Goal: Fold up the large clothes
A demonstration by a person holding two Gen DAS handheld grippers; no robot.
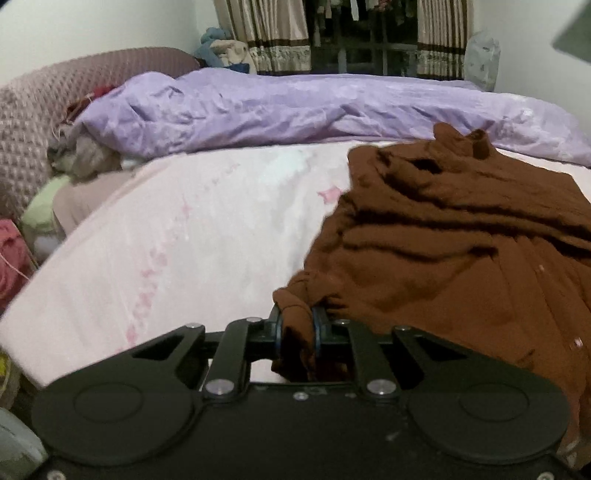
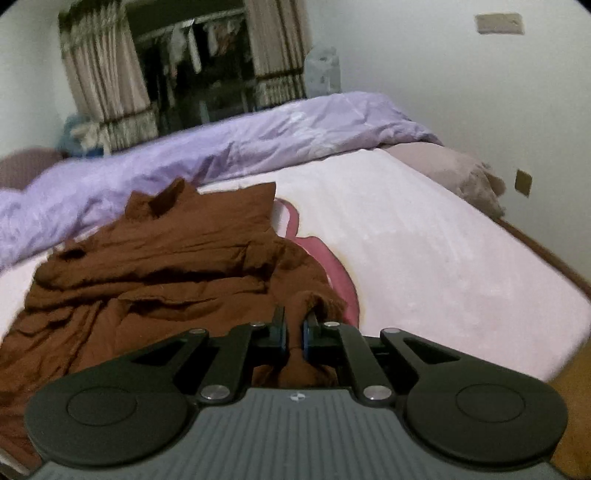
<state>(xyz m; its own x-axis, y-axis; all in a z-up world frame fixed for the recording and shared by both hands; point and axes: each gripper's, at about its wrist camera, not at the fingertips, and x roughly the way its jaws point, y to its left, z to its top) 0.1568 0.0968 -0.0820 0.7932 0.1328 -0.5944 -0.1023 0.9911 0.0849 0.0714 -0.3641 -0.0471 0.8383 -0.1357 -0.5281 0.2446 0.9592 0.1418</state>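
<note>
A large brown garment (image 1: 443,236) lies crumpled in wrinkled folds on the pale pink bed sheet (image 1: 192,229). In the left wrist view my left gripper (image 1: 297,325) is shut on the garment's near left edge, with cloth bunched between the fingers. In the right wrist view the same brown garment (image 2: 155,266) spreads to the left, and my right gripper (image 2: 294,328) is shut on its near right edge. Both grippers hold the cloth low, near the bed's front edge.
A rumpled purple duvet (image 1: 280,107) lies across the far side of the bed, also in the right wrist view (image 2: 221,147). A quilted headboard (image 1: 44,110) and loose clothes are at left. A pink pillow (image 2: 454,170) sits at right. Curtains (image 1: 266,33) hang behind.
</note>
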